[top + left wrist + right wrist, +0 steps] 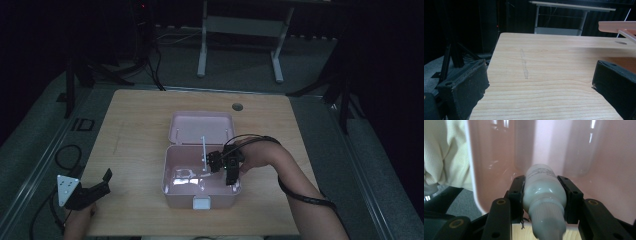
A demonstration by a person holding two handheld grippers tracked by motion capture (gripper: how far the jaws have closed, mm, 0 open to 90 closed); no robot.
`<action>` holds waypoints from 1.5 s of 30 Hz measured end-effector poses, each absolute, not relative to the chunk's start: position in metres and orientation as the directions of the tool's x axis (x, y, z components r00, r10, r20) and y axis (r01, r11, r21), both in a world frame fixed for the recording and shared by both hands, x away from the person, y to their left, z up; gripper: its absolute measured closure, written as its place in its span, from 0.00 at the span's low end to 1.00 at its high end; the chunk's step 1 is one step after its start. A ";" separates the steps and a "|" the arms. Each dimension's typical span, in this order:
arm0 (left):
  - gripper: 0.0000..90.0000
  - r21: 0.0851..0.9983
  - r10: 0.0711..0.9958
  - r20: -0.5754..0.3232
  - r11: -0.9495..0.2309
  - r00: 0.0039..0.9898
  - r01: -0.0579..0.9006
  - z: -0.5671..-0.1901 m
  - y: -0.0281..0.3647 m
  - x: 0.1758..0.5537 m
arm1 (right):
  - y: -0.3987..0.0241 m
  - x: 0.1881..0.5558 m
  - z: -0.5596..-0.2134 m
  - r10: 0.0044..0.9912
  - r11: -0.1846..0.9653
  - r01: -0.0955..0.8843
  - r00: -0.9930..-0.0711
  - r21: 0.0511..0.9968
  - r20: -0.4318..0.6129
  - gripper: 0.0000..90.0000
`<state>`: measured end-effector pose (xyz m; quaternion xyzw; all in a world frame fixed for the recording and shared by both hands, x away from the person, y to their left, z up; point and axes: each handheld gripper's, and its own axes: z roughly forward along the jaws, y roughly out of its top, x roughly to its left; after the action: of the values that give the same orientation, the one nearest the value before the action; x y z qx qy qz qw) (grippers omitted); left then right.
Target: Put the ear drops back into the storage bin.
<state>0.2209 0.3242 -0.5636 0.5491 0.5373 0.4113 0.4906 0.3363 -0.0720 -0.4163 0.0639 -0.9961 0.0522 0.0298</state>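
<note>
At the near left corner of the table (140, 115) the left gripper (95, 190) rests by the person's hand, its jaws wide apart with nothing between them; in the left gripper view both black pads (466, 87) frame bare wood. Further in, close to the near edge and slightly right of centre, stands a pink box (172, 187) with a white latch (201, 203) on its near wall. Its lid (200, 125) lies open behind it, toward the far edge, and a thin white rod (204, 150) rises between lid and box. The right gripper (220, 165) reaches over the right part of the open box, the forearm coming in from the near right corner and a cable looping round the wrist. Its jaws are clamped on a small white bottle (543, 195), pressing both sides of the body just below the shoulder; the ribbed cap (546, 220) points back toward the camera, and the bottle's base points into the pink interior. Whether the bottle touches the box floor cannot be told. On the far edge of the table sits a round grommet (237, 106).
</note>
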 end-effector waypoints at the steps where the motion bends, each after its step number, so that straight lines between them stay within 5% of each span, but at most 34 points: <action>1: 0.01 0.981 0.994 -0.076 0.059 0.085 0.186 -0.564 0.324 0.221 | -0.071 0.336 -0.419 -0.130 0.986 -0.136 -0.989 -0.100 0.065 0.66; 45: 0.01 0.981 0.993 -0.075 0.058 0.090 0.185 -0.564 0.324 0.221 | -0.057 0.333 -0.489 -0.216 0.957 -0.220 -0.975 -0.188 0.044 0.66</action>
<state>0.2207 0.3244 -0.5637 0.5501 0.5355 0.4105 0.4921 0.3325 -0.0567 -0.4886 0.1102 -0.9892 0.0962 0.0113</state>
